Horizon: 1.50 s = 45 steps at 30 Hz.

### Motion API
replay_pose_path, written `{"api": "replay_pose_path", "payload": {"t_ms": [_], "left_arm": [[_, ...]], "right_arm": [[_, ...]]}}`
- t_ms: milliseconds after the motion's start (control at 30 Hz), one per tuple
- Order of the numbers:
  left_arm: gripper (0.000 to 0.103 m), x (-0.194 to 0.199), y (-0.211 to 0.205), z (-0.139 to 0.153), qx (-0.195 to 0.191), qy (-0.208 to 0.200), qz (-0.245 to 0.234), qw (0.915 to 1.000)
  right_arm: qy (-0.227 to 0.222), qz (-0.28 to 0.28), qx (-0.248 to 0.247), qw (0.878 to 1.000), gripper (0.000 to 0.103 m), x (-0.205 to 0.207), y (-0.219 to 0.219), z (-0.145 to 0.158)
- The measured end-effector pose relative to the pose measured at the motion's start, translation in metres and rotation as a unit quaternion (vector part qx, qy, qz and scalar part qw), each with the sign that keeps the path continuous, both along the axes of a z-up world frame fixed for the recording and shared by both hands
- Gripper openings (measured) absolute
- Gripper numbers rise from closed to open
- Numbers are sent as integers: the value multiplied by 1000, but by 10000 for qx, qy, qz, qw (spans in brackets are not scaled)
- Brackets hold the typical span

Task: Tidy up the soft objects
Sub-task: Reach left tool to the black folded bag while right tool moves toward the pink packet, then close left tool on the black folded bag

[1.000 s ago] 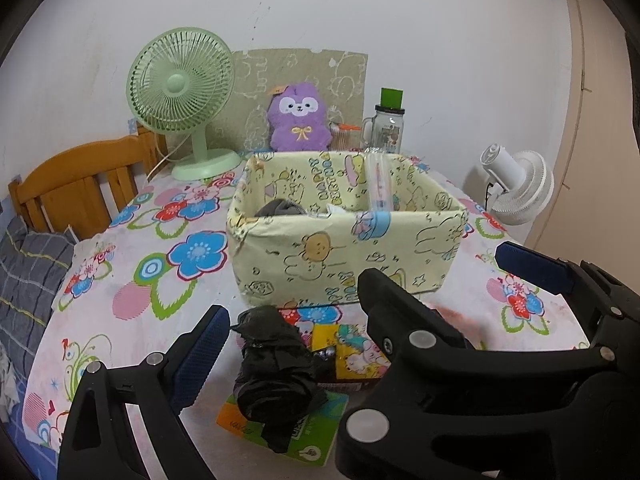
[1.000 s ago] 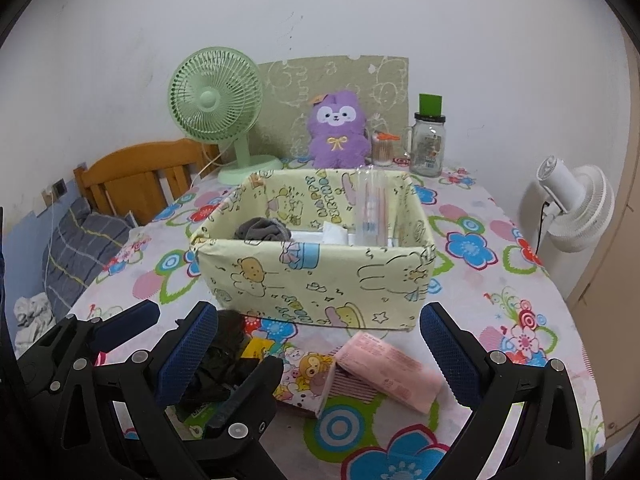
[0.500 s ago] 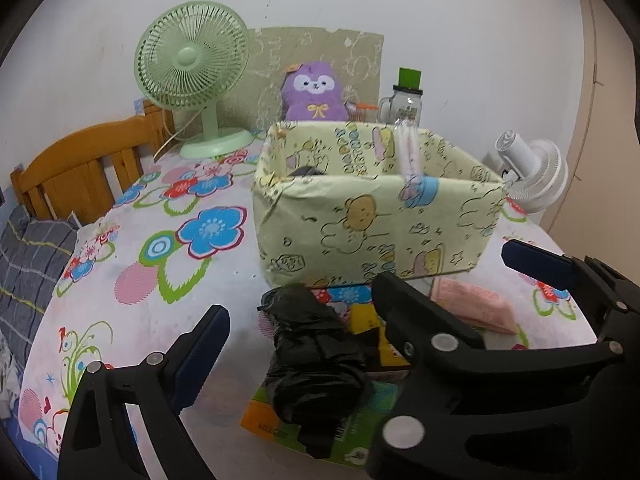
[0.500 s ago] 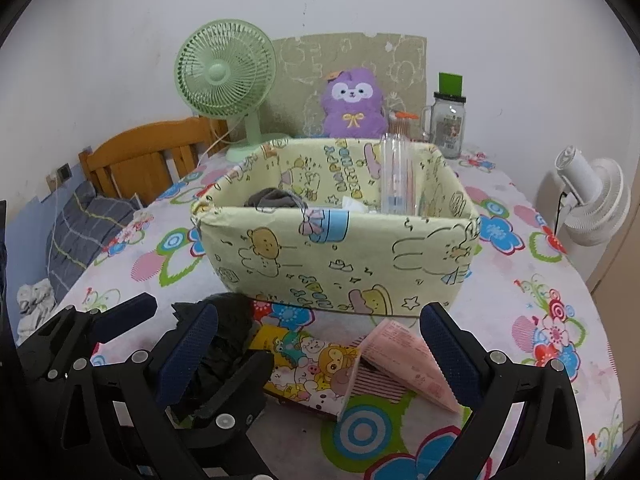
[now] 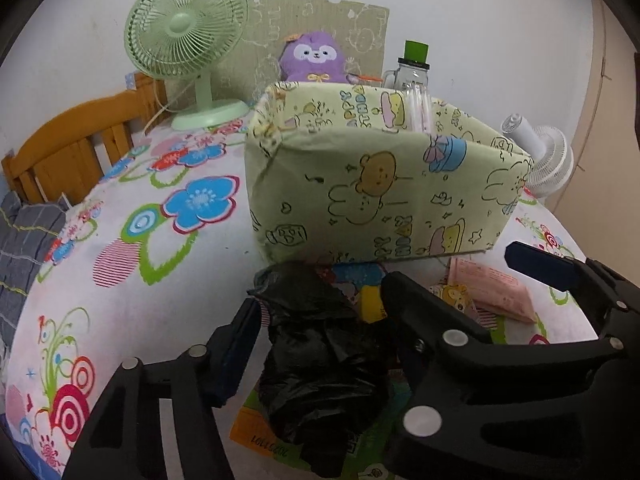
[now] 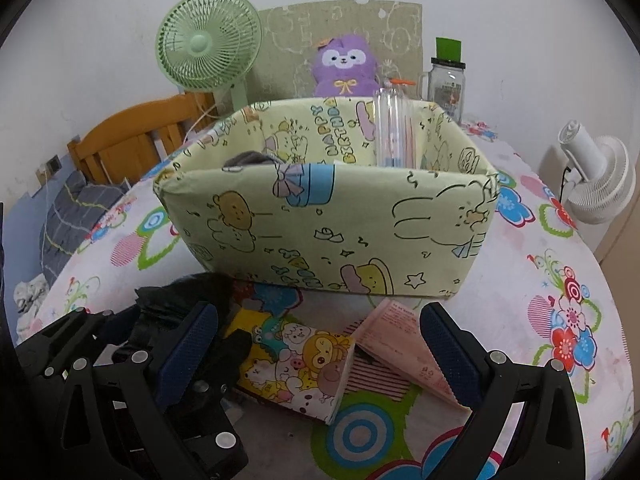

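Note:
A crumpled black plastic bag [image 5: 320, 364] lies on a green packet in front of the yellow cartoon-print box [image 5: 384, 196]. My left gripper [image 5: 320, 344] has closed its fingers onto the bag's sides. In the right wrist view the bag [image 6: 176, 300] sits at lower left, beside the box [image 6: 328, 220]. My right gripper [image 6: 316, 344] is open above a cartoon tissue pack [image 6: 296, 368] and a pink tissue pack [image 6: 404, 344], touching neither. A grey cloth [image 6: 248, 159] lies inside the box.
A green desk fan [image 6: 208, 48], a purple plush [image 6: 344, 64] and a green-lidded jar [image 6: 446, 76] stand behind the box. A white fan [image 6: 596, 180] is at the right edge. A wooden chair [image 6: 132, 140] stands left. The tablecloth [image 6: 540, 280] is floral.
Both grippers have moved forward and down toward the box. My left gripper's fingers have narrowed from wide open onto the black bag. The right gripper stays open.

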<state>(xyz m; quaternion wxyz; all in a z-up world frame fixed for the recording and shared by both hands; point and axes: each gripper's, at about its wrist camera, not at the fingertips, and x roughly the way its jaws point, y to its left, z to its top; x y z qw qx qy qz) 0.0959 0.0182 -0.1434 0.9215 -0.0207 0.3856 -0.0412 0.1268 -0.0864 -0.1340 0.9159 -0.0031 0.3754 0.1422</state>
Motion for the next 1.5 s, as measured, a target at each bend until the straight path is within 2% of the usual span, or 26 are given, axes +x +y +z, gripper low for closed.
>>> {"api": "replay_pose_path", "payload": {"t_ms": [100,500,967,1500], "left_arm": [[52,-1,0,1,-94,-24,-106,9999],[41,-4,1,3,-155,-60,-107,9998],[40,-21,-6,12,-96,-238,-151,9996],[40,-27,-37,27,-123,-461,-341,9983]], "right_arm": [[57,-23,31,10000,102,3,1,-3],[97,-93,15,9999,102,6,4,-4],[-57,-170,9,9998,102,-13,-2,7],[-263,-438,84,9987,102,-23,-37,21]]}}
